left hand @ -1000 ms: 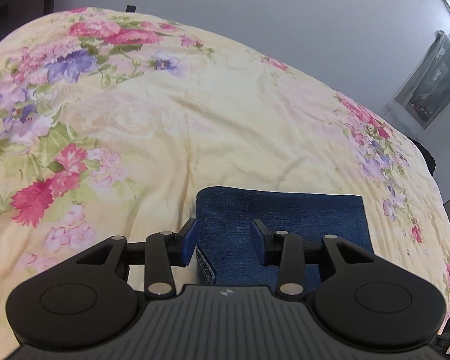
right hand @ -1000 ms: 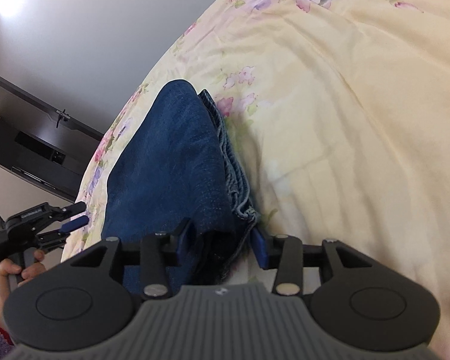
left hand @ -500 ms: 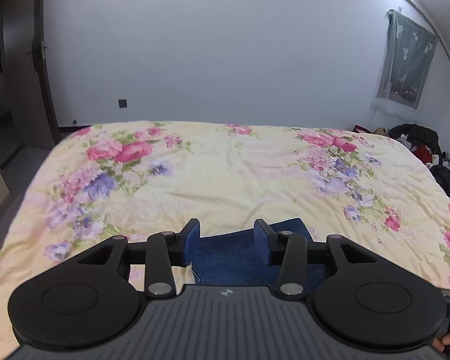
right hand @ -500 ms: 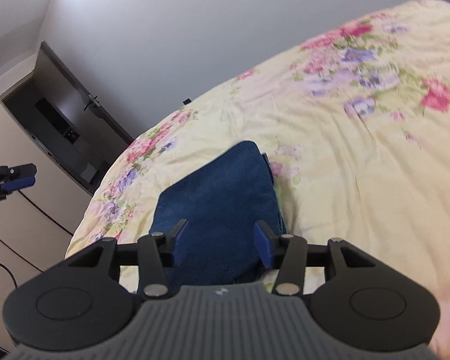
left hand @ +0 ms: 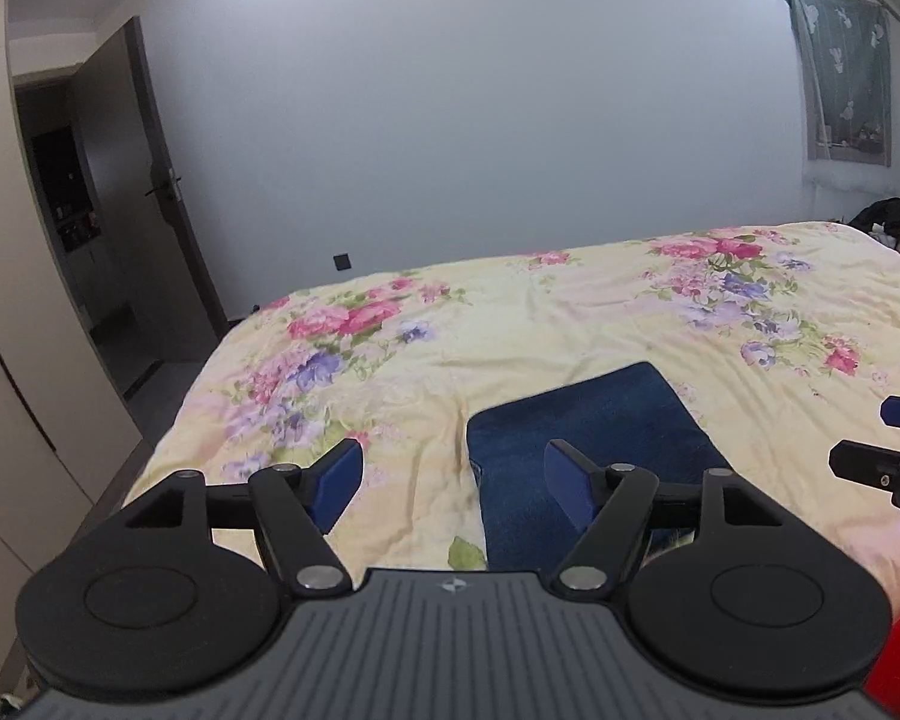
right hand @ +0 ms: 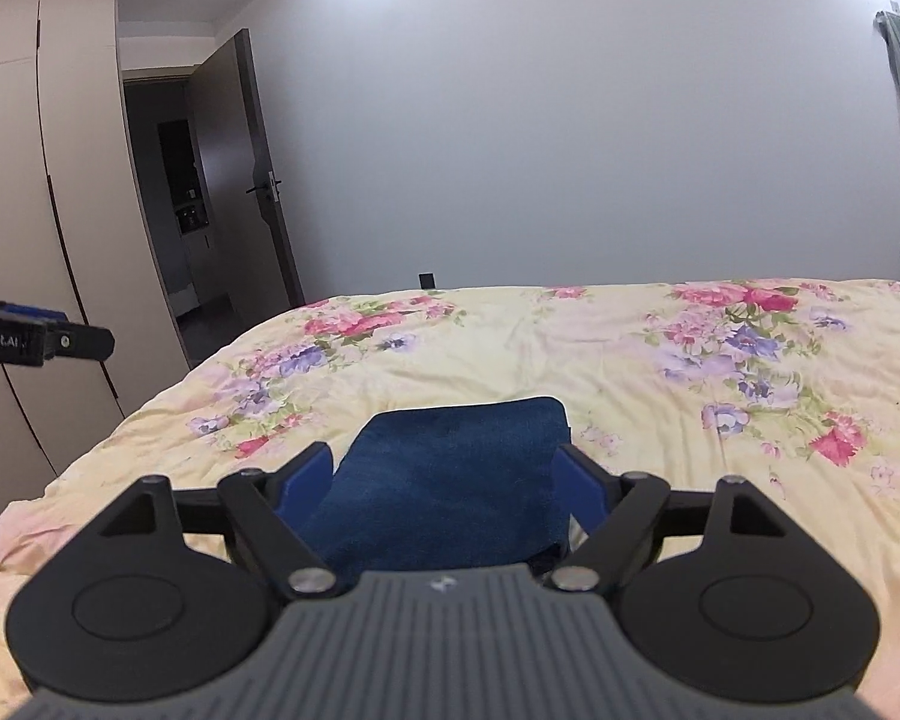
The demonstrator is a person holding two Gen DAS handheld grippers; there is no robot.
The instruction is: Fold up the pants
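Note:
The dark blue jeans (left hand: 588,426) lie folded into a compact rectangle on the floral bedspread (left hand: 540,324), near its front edge. They also show in the right wrist view (right hand: 450,468). My left gripper (left hand: 453,489) is open and empty, held above the bed in front of the jeans' left edge. My right gripper (right hand: 447,483) is open and empty, held above and in front of the jeans. The right gripper's fingers (left hand: 882,462) show at the right edge of the left wrist view. The left gripper's fingers (right hand: 60,339) show at the left edge of the right wrist view.
The bed (right hand: 690,360) fills the lower half of both views. A grey wall stands behind it. An open dark door (right hand: 264,192) and pale wardrobes (right hand: 30,210) stand to the left. A green curtain (left hand: 840,72) hangs at the right, with dark clothes (left hand: 894,216) piled beside the bed.
Both grippers have pulled back and risen away from the folded jeans, tilting up to face the wall. Their jaws have opened wider. The jeans stay folded on the bed.

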